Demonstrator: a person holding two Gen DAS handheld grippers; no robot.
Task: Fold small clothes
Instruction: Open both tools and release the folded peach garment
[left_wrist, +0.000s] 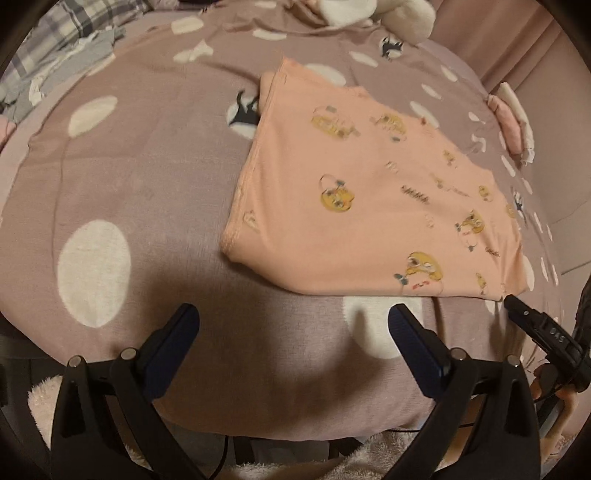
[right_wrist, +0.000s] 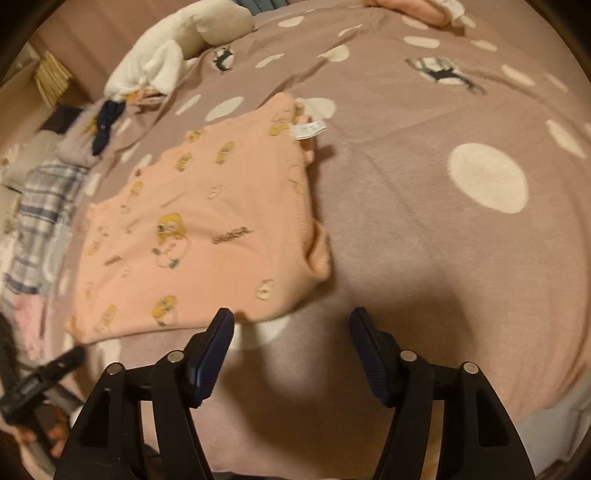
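Left gripper jaws wide, empty, right gripper likewise

1 peach garment ahead of tongs; 1 dotted blanket; 2 grippers, left & right; 1 plaid cloth far left.

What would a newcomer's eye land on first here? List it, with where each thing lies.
The peach garment with yellow cartoon prints, lying folded flat on the mauve spotted blanket. Next, the open left hand-held gripper and open right hand-held gripper at the near edge, neither holding anything. A white care label sticks out at the garment's far corner.
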